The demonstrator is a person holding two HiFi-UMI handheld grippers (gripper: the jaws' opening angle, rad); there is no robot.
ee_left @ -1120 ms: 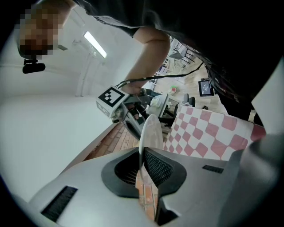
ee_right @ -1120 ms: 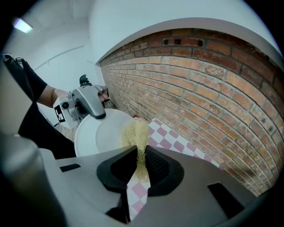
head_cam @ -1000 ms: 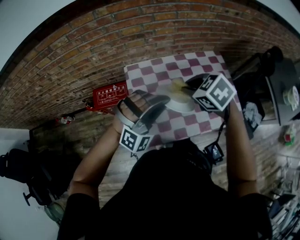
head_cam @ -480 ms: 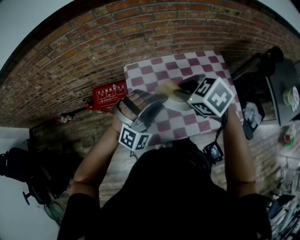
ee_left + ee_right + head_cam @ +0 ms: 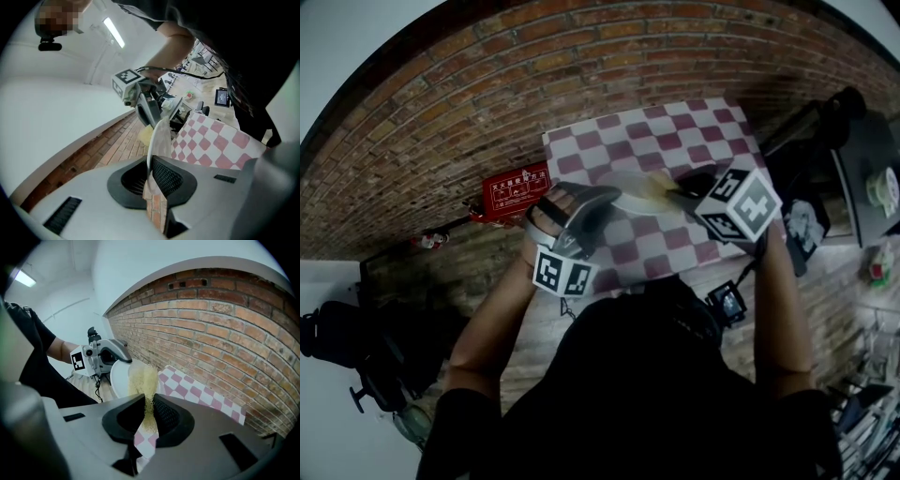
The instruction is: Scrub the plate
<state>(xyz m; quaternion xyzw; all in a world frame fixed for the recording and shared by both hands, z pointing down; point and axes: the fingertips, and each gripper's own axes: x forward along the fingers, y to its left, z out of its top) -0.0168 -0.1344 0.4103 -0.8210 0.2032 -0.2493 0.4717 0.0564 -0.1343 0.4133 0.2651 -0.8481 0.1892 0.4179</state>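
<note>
A: Plate, position?

B: Lifted off the tabletop, above the checked cloth and standing nearly on edge. Its rim sits between the jaws of the left hand-held gripper, which are pinched narrow on it. The white face is turned toward the right side.

A: And the pad?

B: Yellow and coarse. The right hand-held gripper is clamped on its near end. The free end reaches forward and lies across the plate's face near the middle. It looks to be touching, though I cannot confirm the pressure.

A: Notes for scrubbing well?

B: My judgement:
- Hold the left grip firm. It pinches only the thin rim, so a hard push could lever the plate out.
- Push toward the held rim rather than across it.
- Use short overlapping strokes and work from the centre to the edge.
- Lay the pad flat so that the pad, not a jaw tip, meets the plate.

A: Relative layout?

B: In the head view the plate sits between the two grippers, the left at its rim and the right just beside its face.
</note>
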